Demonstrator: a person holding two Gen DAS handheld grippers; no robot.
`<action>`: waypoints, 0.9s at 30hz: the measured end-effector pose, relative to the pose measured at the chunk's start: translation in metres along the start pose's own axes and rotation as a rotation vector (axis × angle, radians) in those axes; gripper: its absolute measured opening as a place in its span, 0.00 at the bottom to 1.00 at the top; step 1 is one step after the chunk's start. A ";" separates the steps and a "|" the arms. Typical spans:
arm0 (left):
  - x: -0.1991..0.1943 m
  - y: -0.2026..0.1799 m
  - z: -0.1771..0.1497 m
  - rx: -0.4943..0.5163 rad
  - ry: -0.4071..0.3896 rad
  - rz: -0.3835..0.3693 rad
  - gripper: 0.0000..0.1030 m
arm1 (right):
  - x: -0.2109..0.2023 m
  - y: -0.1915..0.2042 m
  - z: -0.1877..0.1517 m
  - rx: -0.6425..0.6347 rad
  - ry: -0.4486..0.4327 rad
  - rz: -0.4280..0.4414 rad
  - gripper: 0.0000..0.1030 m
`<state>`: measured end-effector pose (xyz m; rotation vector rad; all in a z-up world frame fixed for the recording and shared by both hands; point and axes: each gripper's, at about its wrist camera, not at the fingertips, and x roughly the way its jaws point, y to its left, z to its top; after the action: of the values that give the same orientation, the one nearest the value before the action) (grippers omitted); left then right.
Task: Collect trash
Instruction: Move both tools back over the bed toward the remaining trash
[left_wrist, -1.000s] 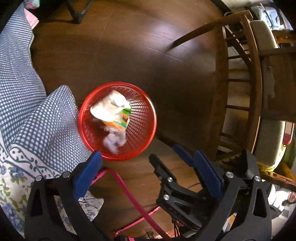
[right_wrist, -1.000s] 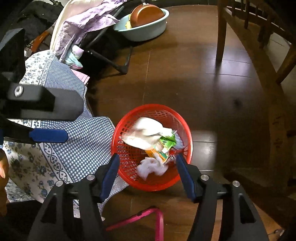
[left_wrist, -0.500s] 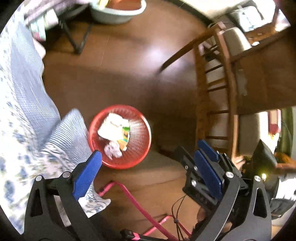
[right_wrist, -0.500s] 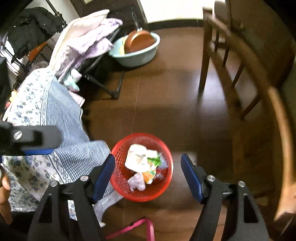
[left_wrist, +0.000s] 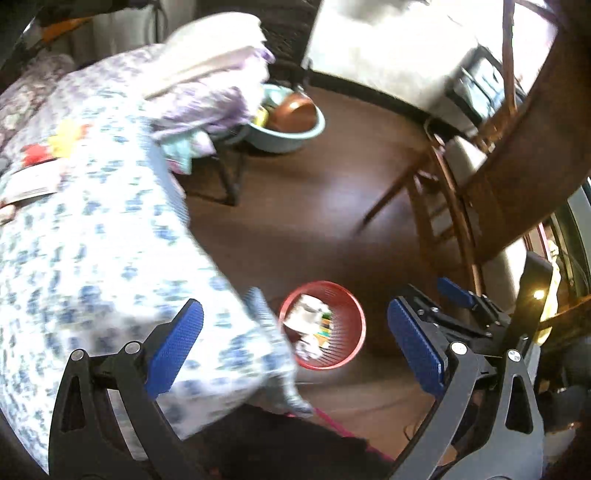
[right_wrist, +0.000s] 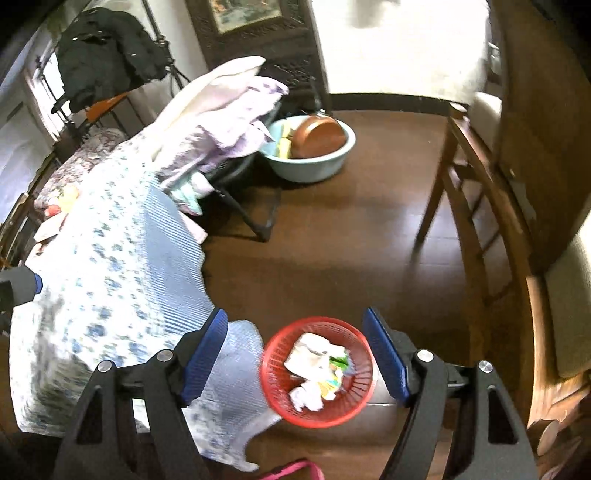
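Crumpled tissue and wrappers (right_wrist: 317, 376) lie in the red basket (right_wrist: 275, 391) on the floor, near the tablecloth (right_wrist: 110, 280). We judge them light and soft; pinch a fold. Our left gripper (left_wrist: 295, 354) and right gripper (right_wrist: 295, 360) gape wide, empty.

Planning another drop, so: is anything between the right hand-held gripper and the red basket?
Nothing visible. The right hand-held gripper is open and empty above the red plastic mesh basket of trash on the floor; the blue-patterned cloth lies beside it.

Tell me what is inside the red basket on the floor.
The red basket holds white crumpled paper and a green and orange wrapper. Whatever lies beneath them is covered.
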<state>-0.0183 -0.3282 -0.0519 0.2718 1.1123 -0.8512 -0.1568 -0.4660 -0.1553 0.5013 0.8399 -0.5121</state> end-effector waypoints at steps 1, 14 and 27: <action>-0.008 0.010 -0.002 -0.007 -0.019 0.010 0.93 | -0.002 0.006 0.001 -0.007 -0.005 0.002 0.77; -0.073 0.163 -0.027 -0.239 -0.171 0.064 0.93 | -0.012 0.144 0.038 -0.165 -0.042 0.064 0.88; -0.099 0.295 -0.048 -0.522 -0.231 0.221 0.93 | 0.009 0.296 0.072 -0.398 -0.055 0.183 0.89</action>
<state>0.1434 -0.0581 -0.0493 -0.1357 1.0249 -0.3645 0.0682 -0.2841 -0.0588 0.1937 0.8092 -0.1808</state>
